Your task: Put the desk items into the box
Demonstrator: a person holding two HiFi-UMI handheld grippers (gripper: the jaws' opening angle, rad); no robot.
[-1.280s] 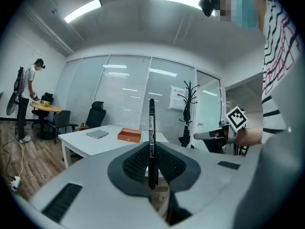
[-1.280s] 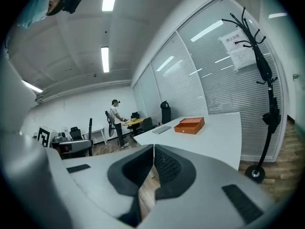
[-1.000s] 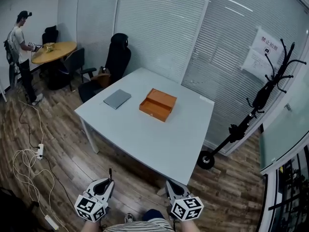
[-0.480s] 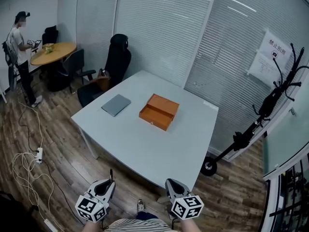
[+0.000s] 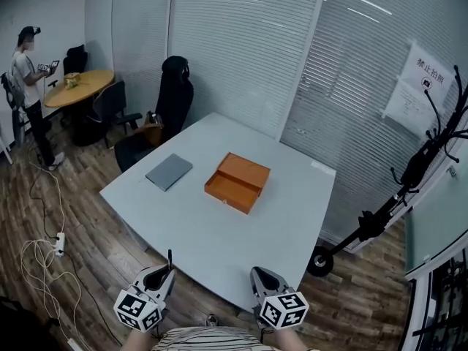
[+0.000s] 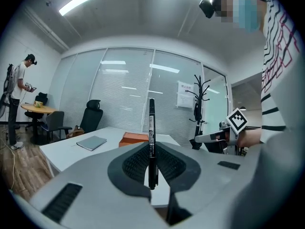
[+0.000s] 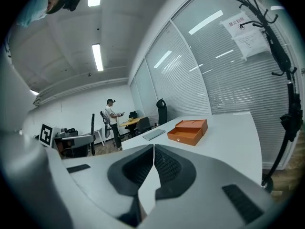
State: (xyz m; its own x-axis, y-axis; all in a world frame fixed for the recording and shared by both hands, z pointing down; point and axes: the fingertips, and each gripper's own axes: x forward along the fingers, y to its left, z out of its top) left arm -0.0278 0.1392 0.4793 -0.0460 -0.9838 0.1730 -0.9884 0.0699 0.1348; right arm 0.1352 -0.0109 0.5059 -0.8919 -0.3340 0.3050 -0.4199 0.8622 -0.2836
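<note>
White counter, blind-lined glass office, wood floor.
Open orange box near grey notebook; left tongs pinch upright black pen; right tongs pressed together.

Your head cam looks steeply down on the table, gripper cams low at its near edge facing across, all share the box.

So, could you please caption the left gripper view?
Left gripper holds a black pen upright, table and orange box ahead.

Paper wall notice reads "禁止拍照".
</note>
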